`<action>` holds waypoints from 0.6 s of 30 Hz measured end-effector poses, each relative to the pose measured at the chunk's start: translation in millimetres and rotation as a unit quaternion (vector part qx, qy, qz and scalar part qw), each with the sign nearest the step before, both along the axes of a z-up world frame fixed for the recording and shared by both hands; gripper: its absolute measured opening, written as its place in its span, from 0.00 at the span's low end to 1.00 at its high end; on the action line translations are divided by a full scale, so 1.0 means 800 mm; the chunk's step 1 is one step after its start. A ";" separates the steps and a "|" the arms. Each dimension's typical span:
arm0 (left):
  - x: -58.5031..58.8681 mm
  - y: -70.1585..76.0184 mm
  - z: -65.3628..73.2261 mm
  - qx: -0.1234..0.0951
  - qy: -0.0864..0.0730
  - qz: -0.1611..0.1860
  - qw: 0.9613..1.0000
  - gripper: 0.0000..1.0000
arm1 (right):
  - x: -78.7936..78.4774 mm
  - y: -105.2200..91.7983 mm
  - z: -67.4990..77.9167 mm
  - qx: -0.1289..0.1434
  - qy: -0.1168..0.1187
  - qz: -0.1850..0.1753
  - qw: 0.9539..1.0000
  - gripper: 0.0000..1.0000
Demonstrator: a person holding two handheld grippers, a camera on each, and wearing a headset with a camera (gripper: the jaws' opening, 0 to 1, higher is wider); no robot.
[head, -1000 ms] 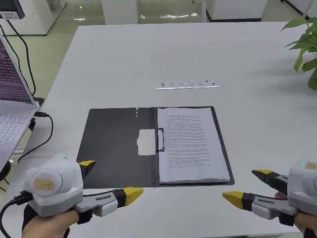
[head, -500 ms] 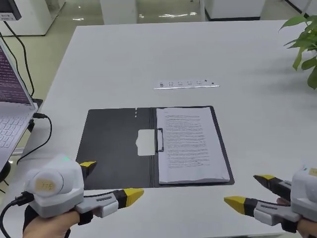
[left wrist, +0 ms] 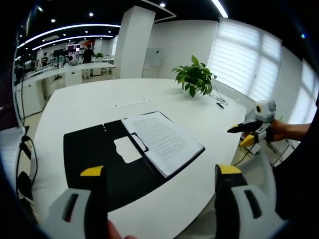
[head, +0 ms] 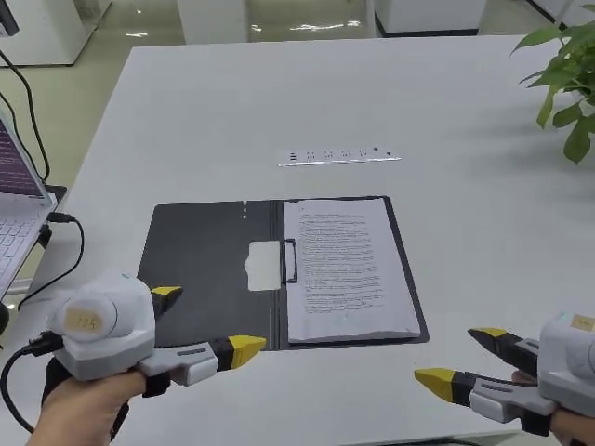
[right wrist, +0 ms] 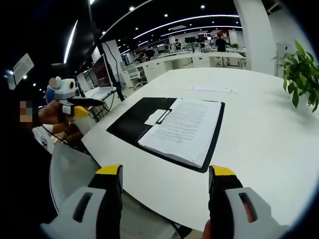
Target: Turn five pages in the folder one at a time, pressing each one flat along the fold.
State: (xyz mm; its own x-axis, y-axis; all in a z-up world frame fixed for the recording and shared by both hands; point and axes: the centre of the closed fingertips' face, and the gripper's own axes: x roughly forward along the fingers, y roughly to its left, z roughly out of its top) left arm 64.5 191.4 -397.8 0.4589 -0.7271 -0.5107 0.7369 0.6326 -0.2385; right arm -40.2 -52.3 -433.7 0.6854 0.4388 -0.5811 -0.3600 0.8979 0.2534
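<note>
A black folder (head: 209, 269) lies open on the white table, with a stack of printed pages (head: 344, 268) on its right half and a white label by the clip at the fold (head: 277, 269). The folder also lies ahead of both gripper cameras (left wrist: 94, 149) (right wrist: 134, 122), pages facing up (left wrist: 162, 139) (right wrist: 187, 124). My left gripper (head: 204, 321) hovers open at the folder's near left corner. My right gripper (head: 460, 358) is open off the folder's near right corner, above bare table. Neither touches the folder.
A white power strip (head: 339, 155) lies beyond the folder. A laptop (head: 14, 214) with a cable (head: 56, 260) sits at the left edge. A potted plant (head: 567, 84) stands at the far right. The table's near edge is just under the grippers.
The head camera has shifted, moving the whole scene left. My right gripper has dropped a little lower and nearer me. The folder and pages have not moved.
</note>
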 end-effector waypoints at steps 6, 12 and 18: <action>0.005 -0.018 -0.003 0.001 -0.001 -0.015 1.000 0.88 | -0.001 -0.002 0.000 0.000 0.001 -0.001 1.000 0.68; 0.012 -0.043 -0.007 0.001 -0.002 -0.037 0.999 0.88 | 0.001 -0.005 0.002 0.000 -0.002 -0.003 1.000 0.68; 0.020 -0.071 -0.019 0.006 0.004 -0.062 0.998 0.87 | 0.001 -0.005 -0.001 0.001 0.002 -0.001 1.000 0.68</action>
State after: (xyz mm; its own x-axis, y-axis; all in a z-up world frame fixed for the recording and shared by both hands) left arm 80.2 134.5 -413.4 0.3614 -0.7717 -0.5234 0.8080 0.5393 -0.2373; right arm -39.6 -56.4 -434.7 0.6842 0.4389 -0.5824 -0.3570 0.8980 0.2573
